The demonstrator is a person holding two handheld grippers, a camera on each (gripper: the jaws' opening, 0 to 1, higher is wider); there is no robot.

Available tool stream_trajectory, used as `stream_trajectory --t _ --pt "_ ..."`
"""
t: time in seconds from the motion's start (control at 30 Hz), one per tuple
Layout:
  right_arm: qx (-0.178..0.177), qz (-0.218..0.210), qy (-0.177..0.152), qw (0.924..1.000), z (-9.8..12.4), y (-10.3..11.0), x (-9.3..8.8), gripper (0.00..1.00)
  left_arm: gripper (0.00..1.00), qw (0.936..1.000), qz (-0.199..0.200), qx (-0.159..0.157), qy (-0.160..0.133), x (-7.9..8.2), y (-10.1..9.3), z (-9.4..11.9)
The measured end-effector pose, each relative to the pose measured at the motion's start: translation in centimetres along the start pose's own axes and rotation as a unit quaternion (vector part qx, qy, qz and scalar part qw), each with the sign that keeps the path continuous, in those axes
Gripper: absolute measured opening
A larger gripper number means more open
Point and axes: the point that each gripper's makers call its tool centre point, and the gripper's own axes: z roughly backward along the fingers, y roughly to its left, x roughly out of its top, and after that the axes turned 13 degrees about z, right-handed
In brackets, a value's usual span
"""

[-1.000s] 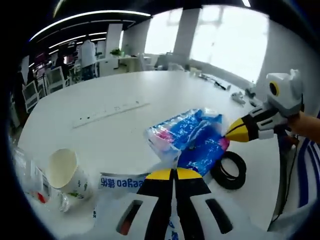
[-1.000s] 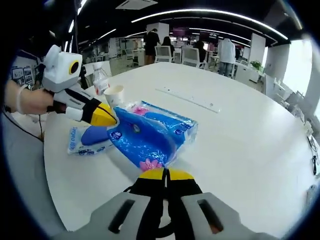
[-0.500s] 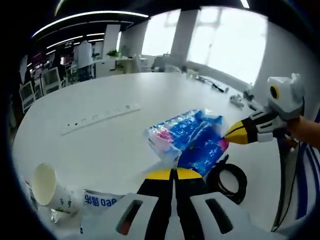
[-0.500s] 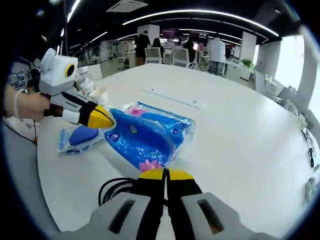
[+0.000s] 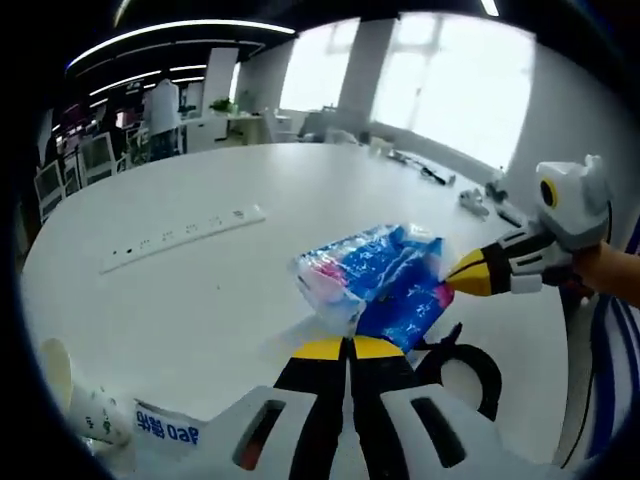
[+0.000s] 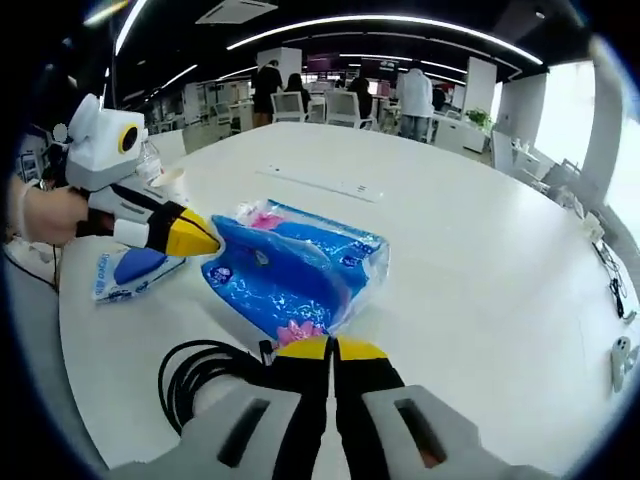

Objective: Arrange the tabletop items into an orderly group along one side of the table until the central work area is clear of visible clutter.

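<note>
**Both grippers closed on a crinkled blue plastic pack at the table edge**

The blue pack (image 5: 385, 285) is a soft, glossy film pouch with white print and a pink patch at each end. Its surface is wrinkled and puffed. It lies on the smooth white round table (image 5: 220, 280), near the edge closest to the person.

In the left gripper view, the left gripper (image 5: 349, 347) rises from 6 o'clock. Its yellow-tipped black fingers are pressed together, with the tips meeting the near edge of the pack; the film appears pinched between them. The right gripper (image 5: 462, 275) enters from 3 o'clock, its yellow tip touching the pack's far corner. A coiled black cable (image 5: 462, 365), round in section and matt, lies at 4 o'clock just beside the pack.

In the right gripper view, the right gripper (image 6: 331, 349) rises from 6 o'clock. Its fingers are closed on the pink-printed corner of the pack (image 6: 290, 275). The left gripper (image 6: 200, 240) comes in from 9 o'clock, with a hand (image 6: 45, 215) behind it.

A flat white sachet with a blue oval print (image 6: 125, 272) lies at 9 o'clock, near the pack. A white paper cup (image 6: 170, 182) stands beyond it. A long, flat white power strip (image 6: 320, 184) lies at 12 o'clock, well apart from the pack.
</note>
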Motion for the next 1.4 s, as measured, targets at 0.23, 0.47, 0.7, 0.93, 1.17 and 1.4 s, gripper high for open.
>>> stream_trajectory --t 0.23,0.47,0.7,0.93,1.17,1.4 --pt "-0.010 -0.013 0.003 0.9999 -0.4 -0.9 -1.5 0.00 0.00 1.0000 0.000 -0.007 0.006 -0.3 -0.4 -1.4" --pt "-0.023 -0.015 0.009 0.9996 -0.9 -1.3 -2.2 0.00 0.00 0.9999 -0.001 -0.007 0.010 -0.6 -0.5 -2.7" --pt "-0.023 -0.020 0.017 0.9994 -1.1 -1.7 -3.1 0.00 0.00 0.9997 0.003 -0.008 0.022 -1.5 -0.7 -3.5" --pt "-0.016 -0.015 0.027 0.9994 -1.5 -1.7 -3.8 0.00 0.00 0.9994 0.006 -0.005 0.032 -2.2 -0.5 -3.9" --pt "-0.019 -0.026 0.025 0.9992 -1.4 -1.9 -4.1 0.00 0.00 0.9992 0.007 -0.004 0.039 -2.6 -0.4 -4.3" --pt "-0.025 -0.027 0.029 0.9989 -1.2 -1.7 -4.6 0.00 0.00 0.9993 0.013 -0.004 0.036 -2.9 -0.5 -4.6"
